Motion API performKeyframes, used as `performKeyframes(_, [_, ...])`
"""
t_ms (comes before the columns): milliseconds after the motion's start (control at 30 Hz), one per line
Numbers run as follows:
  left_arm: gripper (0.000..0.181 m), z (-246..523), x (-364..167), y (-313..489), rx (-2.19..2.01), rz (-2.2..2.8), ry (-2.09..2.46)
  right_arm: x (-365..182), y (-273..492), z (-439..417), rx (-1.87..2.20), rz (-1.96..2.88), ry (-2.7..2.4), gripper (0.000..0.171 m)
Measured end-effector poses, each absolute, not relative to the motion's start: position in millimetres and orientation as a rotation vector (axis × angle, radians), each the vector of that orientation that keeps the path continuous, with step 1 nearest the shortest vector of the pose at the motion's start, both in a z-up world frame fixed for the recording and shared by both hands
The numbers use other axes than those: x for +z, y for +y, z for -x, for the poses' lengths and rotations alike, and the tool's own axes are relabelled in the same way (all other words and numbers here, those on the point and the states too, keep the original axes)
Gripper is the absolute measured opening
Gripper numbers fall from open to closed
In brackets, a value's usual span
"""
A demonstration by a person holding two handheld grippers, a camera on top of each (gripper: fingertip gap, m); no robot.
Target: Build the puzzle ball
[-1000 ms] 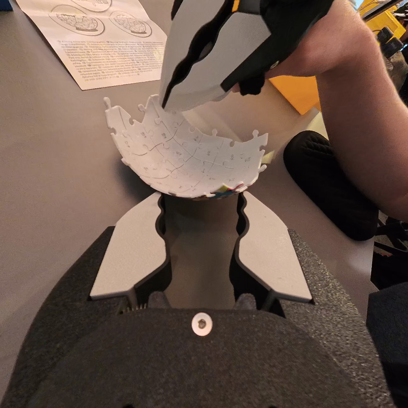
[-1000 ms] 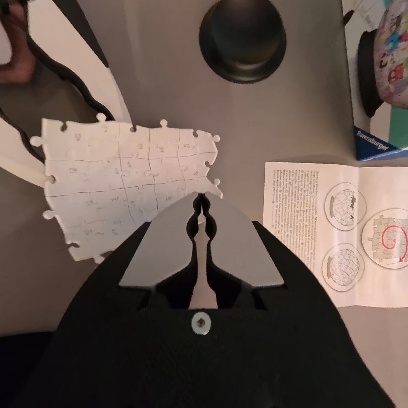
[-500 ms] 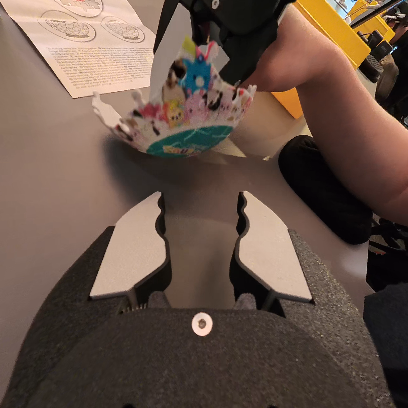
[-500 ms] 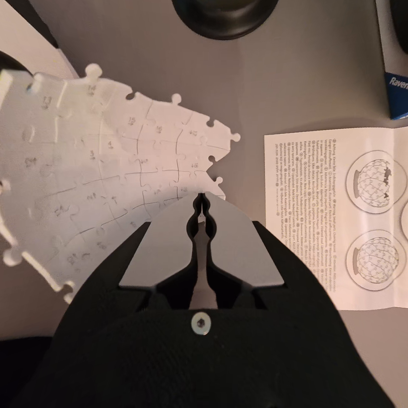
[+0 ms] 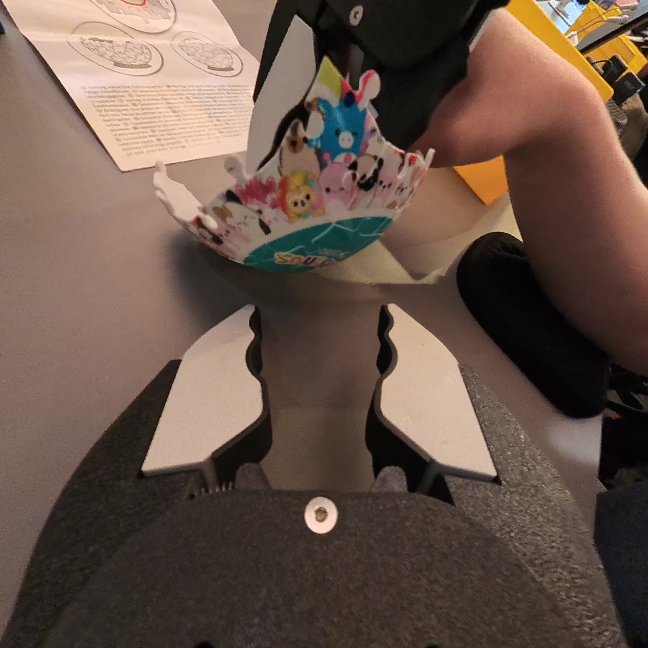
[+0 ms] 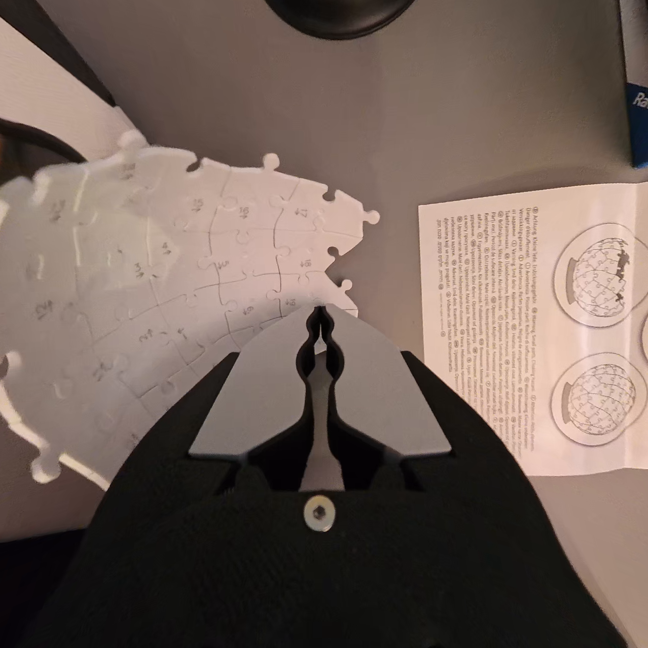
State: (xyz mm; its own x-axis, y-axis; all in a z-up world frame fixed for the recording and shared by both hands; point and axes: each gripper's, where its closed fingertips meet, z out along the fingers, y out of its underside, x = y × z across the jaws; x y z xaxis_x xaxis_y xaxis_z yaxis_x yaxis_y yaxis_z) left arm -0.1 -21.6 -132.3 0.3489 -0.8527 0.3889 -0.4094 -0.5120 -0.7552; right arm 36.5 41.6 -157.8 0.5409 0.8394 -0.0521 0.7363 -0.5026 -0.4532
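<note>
A curved, bowl-shaped section of the puzzle ball (image 5: 315, 207) hangs above the grey table, its outside printed with colourful cartoon animals and a teal band. Its white numbered inside shows in the right wrist view (image 6: 217, 266). My right gripper (image 6: 319, 308) is shut on the section's rim; it also shows from the front in the left wrist view (image 5: 347, 70), above the section. My left gripper (image 5: 317, 315) is open and empty, low over the table, just short of the section.
A folded instruction sheet (image 5: 150, 94) lies on the table at the far left, also seen in the right wrist view (image 6: 526, 333). A black round stand (image 6: 336, 14) and a blue box corner (image 6: 636, 105) lie beyond. A forearm (image 5: 526, 140) and a black pad (image 5: 526, 315) are to the right. My hands' fingertips stand some 8 cm from each other.
My right gripper has lifted the puzzle section off the table and tilted it, so its printed outside now faces my left gripper. The left gripper has stayed open and still.
</note>
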Motion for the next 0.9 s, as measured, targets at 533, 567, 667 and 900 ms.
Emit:
performKeyframes(533, [0.075,-8,-144,4,-0.675,2.056,1.103,-157,33,-29,0.579,2.483,-1.15,0.001])
performKeyframes(567, [0.075,-8,-144,4,-0.686,2.059,1.101,-155,37,-31,0.563,2.461,-1.152,0.001])
performKeyframes(667, [0.074,-8,-143,4,-0.717,2.065,1.092,-136,50,-31,0.575,2.34,-1.104,0.001])
performKeyframes(900, [0.073,-9,-143,4,-0.731,2.071,1.091,-143,55,-41,0.421,2.268,-1.247,0.001])
